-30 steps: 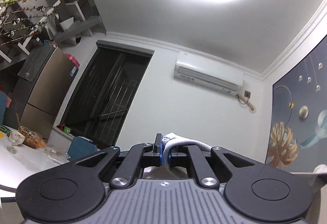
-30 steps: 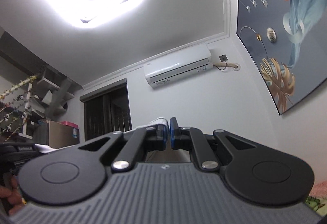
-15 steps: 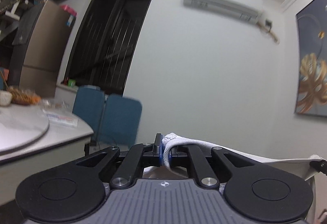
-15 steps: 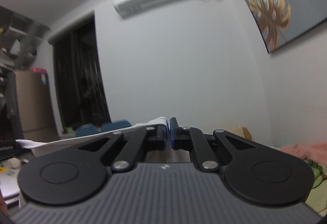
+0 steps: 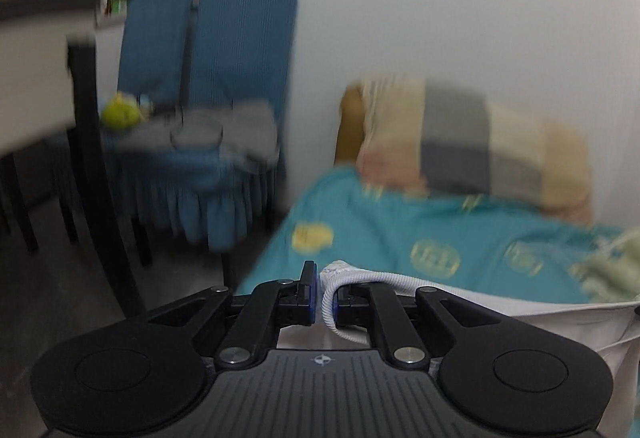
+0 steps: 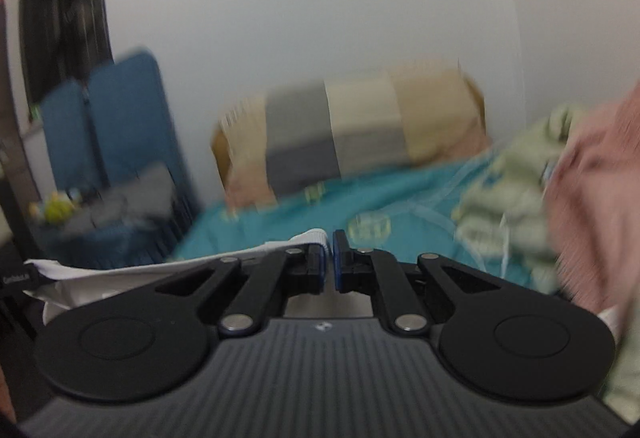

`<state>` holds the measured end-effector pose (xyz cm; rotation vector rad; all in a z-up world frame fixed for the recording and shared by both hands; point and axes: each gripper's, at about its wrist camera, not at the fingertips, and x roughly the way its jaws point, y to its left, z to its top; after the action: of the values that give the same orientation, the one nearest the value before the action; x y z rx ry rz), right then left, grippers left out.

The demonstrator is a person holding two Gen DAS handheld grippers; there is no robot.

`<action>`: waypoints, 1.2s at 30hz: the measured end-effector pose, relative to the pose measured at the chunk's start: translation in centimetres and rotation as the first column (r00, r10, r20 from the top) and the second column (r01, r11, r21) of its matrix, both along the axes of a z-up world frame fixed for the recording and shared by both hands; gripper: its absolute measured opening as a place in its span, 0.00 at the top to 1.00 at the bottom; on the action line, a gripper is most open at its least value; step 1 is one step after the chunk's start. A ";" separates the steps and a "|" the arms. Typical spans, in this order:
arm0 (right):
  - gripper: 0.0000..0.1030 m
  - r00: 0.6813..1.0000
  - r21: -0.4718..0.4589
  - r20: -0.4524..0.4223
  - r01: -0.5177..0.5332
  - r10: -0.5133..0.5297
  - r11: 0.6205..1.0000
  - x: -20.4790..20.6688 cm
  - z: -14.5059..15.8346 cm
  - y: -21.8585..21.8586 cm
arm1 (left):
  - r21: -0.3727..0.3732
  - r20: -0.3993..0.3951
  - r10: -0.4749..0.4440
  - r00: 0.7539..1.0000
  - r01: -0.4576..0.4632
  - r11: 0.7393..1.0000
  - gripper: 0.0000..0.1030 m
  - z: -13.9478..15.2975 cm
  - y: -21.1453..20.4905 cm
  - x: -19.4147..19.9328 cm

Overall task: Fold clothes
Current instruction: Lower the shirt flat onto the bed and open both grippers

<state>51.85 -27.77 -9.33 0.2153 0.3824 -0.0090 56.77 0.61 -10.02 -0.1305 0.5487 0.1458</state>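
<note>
A white garment (image 5: 520, 318) with a ribbed hem (image 5: 348, 278) hangs stretched between my two grippers above a bed with a teal sheet (image 5: 400, 238). My left gripper (image 5: 325, 294) has the ribbed hem between its pads, and its jaws are opening slightly. In the right wrist view my right gripper (image 6: 330, 262) is shut on the other end of the white garment (image 6: 140, 274), which runs off to the left. Both views are motion-blurred.
A striped beige and grey pillow (image 6: 352, 126) lies at the head of the teal sheet (image 6: 280, 222). Pale green bedding (image 6: 512, 190) and pink fabric (image 6: 600, 178) are heaped at the right. Blue covered chairs (image 5: 208, 78) and a table edge (image 5: 36, 70) stand left of the bed.
Both grippers have come down fast and tipped from facing the ceiling and wall to facing the bed. The white garment has stayed between both pairs of fingers.
</note>
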 end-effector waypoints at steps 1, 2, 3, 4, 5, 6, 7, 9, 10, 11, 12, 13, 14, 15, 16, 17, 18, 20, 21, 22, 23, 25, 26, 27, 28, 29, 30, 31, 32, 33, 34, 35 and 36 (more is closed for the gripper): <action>0.93 0.999 0.011 -0.032 -0.005 0.005 1.000 1.1 -2.1 0.0 | -0.007 -0.023 0.005 1.000 -0.005 1.000 0.89 -1.9 0.4 1.0; 0.92 0.998 0.024 -0.064 -0.010 0.012 1.000 2.1 -3.9 0.0 | -0.014 -0.046 0.010 0.999 -0.010 1.000 0.87 -3.7 0.7 1.9; 0.92 0.995 0.037 -0.093 -0.017 0.020 0.999 2.9 -5.2 -0.1 | -0.020 -0.071 0.011 0.997 -0.012 1.000 0.80 -5.1 1.0 2.7; 0.92 0.992 0.050 -0.121 -0.024 0.030 0.998 3.5 -6.2 -0.2 | -0.024 -0.097 0.009 0.995 -0.011 1.000 0.70 -6.2 1.3 3.2; 0.90 0.988 0.065 -0.150 -0.032 0.041 0.997 4.0 -7.0 -0.2 | -0.027 -0.120 0.006 0.993 -0.010 1.000 0.65 -6.9 1.6 3.6; 0.89 0.982 0.084 -0.181 -0.039 0.054 0.996 4.4 -7.5 -0.4 | -0.028 -0.140 0.001 0.990 -0.005 1.000 0.55 -7.2 1.8 3.8; 0.84 0.974 0.111 -0.215 -0.050 0.073 0.993 4.7 -7.6 -0.7 | -0.027 -0.164 -0.012 0.986 0.008 1.000 0.40 -7.4 1.8 3.9; 0.62 0.955 0.182 -0.271 -0.075 0.123 0.980 5.1 -7.6 -1.3 | -0.027 -0.225 -0.047 0.973 0.042 0.999 0.23 -6.9 1.8 4.3; 0.40 0.945 0.211 -0.291 -0.086 0.146 0.974 5.2 -7.4 -1.5 | -0.026 -0.246 -0.067 0.967 0.063 0.998 0.18 -6.4 1.9 4.3; 0.22 0.940 0.223 -0.299 -0.097 0.163 0.970 4.9 -6.9 -1.6 | -0.019 -0.254 -0.088 0.963 0.086 0.996 0.17 -5.6 1.8 3.9; 0.18 0.936 0.233 -0.305 -0.106 0.176 0.967 4.6 -6.3 -1.6 | -0.011 -0.258 -0.109 0.960 0.110 0.994 0.12 -4.5 1.7 3.2; 0.17 0.934 0.235 -0.307 -0.110 0.181 0.966 4.0 -5.4 -1.6 | -0.005 -0.259 -0.135 0.956 0.138 0.990 0.06 -3.4 1.7 2.4; 0.17 0.933 0.238 -0.308 -0.115 0.187 0.964 3.4 -4.5 -1.5 | 0.006 -0.253 -0.158 0.954 0.165 0.986 0.05 -2.1 1.4 1.0; 0.17 0.933 0.242 -0.305 -0.118 0.191 0.963 2.5 -3.6 -1.6 | 0.023 -0.239 -0.173 0.955 0.184 0.983 0.04 -0.8 1.0 -0.6; 0.17 0.934 0.242 -0.303 -0.117 0.190 0.963 1.5 -2.4 -1.6 | 0.039 -0.221 -0.181 0.958 0.195 0.980 0.03 0.5 0.9 -2.4; 0.17 0.936 0.240 -0.296 -0.118 0.188 0.964 0.2 -1.3 -1.6 | 0.049 -0.200 -0.184 0.962 0.197 0.979 0.02 1.9 0.8 -4.4; 0.17 0.943 0.237 -0.278 -0.119 0.185 0.964 -1.5 -0.1 -1.6 | 0.049 -0.176 -0.188 0.966 0.199 0.979 0.02 3.2 0.7 -6.6; 0.17 0.955 0.246 -0.243 -0.109 0.170 0.963 -5.3 2.0 -1.8 | 0.040 -0.131 -0.198 0.971 0.205 0.978 0.01 5.6 0.7 -10.9; 0.17 0.960 0.254 -0.227 -0.101 0.161 0.962 -7.3 2.9 -1.9 | 0.036 -0.114 -0.201 0.973 0.206 0.978 0.01 6.6 0.8 -13.0; 0.17 0.964 0.261 -0.217 -0.097 0.156 0.960 -9.4 3.6 -1.9 | 0.030 -0.093 -0.202 0.975 0.206 0.978 0.01 7.5 1.1 -15.3; 0.17 0.966 0.262 -0.208 -0.096 0.154 0.960 -11.5 4.2 -1.9 | 0.031 -0.073 -0.206 0.976 0.209 0.977 0.01 8.4 1.4 -17.7; 0.17 0.971 0.261 -0.189 -0.096 0.148 0.961 -15.9 5.1 -1.8 | 0.054 -0.035 -0.215 0.976 0.217 0.975 0.01 10.1 1.4 -22.7; 0.17 0.973 0.259 -0.180 -0.095 0.145 0.961 -18.0 5.5 -1.7 | 0.061 -0.015 -0.219 0.976 0.220 0.974 0.01 10.8 1.5 -25.3; 0.17 0.975 0.254 -0.172 -0.095 0.141 0.963 -20.1 5.7 -1.6 | 0.057 -0.002 -0.223 0.975 0.223 0.973 0.01 11.2 1.7 -27.7; 0.17 0.976 0.247 -0.163 -0.098 0.141 0.964 -22.2 6.0 -1.4 | 0.049 0.007 -0.228 0.974 0.227 0.973 0.01 11.5 1.9 -29.9; 0.17 0.978 0.243 -0.150 -0.106 0.145 0.964 -24.2 6.2 -1.4 | 0.039 0.019 -0.228 0.974 0.227 0.973 0.01 11.9 2.0 -32.1; 0.17 0.979 0.239 -0.138 -0.113 0.149 0.965 -26.2 6.4 -1.3 | 0.035 0.027 -0.229 0.973 0.228 0.973 0.01 12.2 2.1 -34.2; 0.17 0.980 0.236 -0.125 -0.120 0.153 0.964 -28.1 6.6 -1.2 | 0.039 0.035 -0.234 0.972 0.233 0.972 0.01 12.3 2.1 -36.2; 0.17 0.981 0.238 -0.113 -0.127 0.157 0.963 -29.8 6.8 -1.1 | 0.048 0.044 -0.240 0.970 0.238 0.970 0.01 12.2 1.9 -38.0; 0.17 0.982 0.234 -0.101 -0.135 0.162 0.963 -31.5 7.0 -1.0 | 0.060 0.052 -0.246 0.968 0.243 0.968 0.01 12.0 1.6 -39.5; 0.17 0.983 0.223 -0.089 -0.139 0.162 0.965 -33.1 7.2 -0.9 | 0.073 0.060 -0.252 0.966 0.247 0.966 0.01 11.7 1.4 -41.1; 0.17 0.985 0.215 -0.075 -0.135 0.154 0.967 -34.6 7.3 -0.9 | 0.085 0.067 -0.258 0.964 0.252 0.964 0.01 11.5 1.2 -42.6; 0.17 0.987 0.215 -0.059 -0.132 0.148 0.968 -36.0 7.3 -0.9 | 0.089 0.071 -0.258 0.964 0.251 0.964 0.01 11.1 1.1 -44.0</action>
<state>15.83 -28.64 -2.05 0.3982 0.4733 0.1640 12.80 1.70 1.10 0.0126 0.4720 -0.0886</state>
